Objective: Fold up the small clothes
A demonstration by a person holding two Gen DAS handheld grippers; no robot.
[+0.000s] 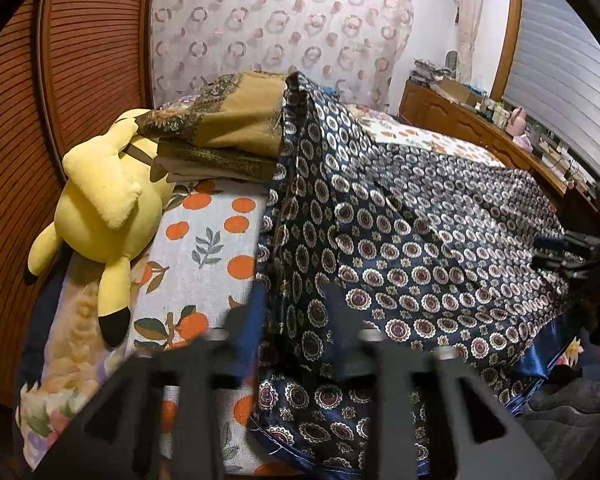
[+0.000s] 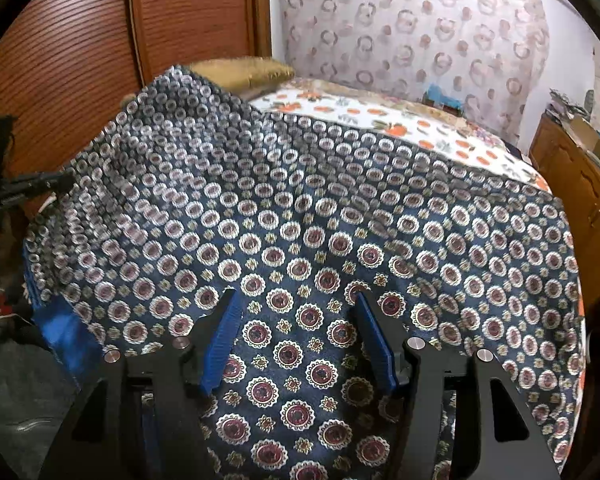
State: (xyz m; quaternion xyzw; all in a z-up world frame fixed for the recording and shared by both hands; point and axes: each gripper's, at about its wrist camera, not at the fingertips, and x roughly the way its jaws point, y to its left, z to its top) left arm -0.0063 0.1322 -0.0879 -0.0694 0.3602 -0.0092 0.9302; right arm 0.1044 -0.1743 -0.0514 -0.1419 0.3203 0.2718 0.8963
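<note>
The right gripper (image 2: 296,308) hangs with its jaws spread wide, nothing between them, directly above the one navy patterned garment (image 2: 300,240) spread over the bed (image 2: 420,128). The left gripper (image 1: 288,312) is blurred; I cannot tell its state. Beyond the garment lie one yellow plush toy (image 1: 100,208) and one folded brown cloth (image 1: 228,128).

no readable text, labels or numbers

So I count one navy patterned cloth (image 1: 400,240), one yellow plush toy (image 1: 100,216), one folded tan blanket (image 1: 224,132), two grippers.
</note>
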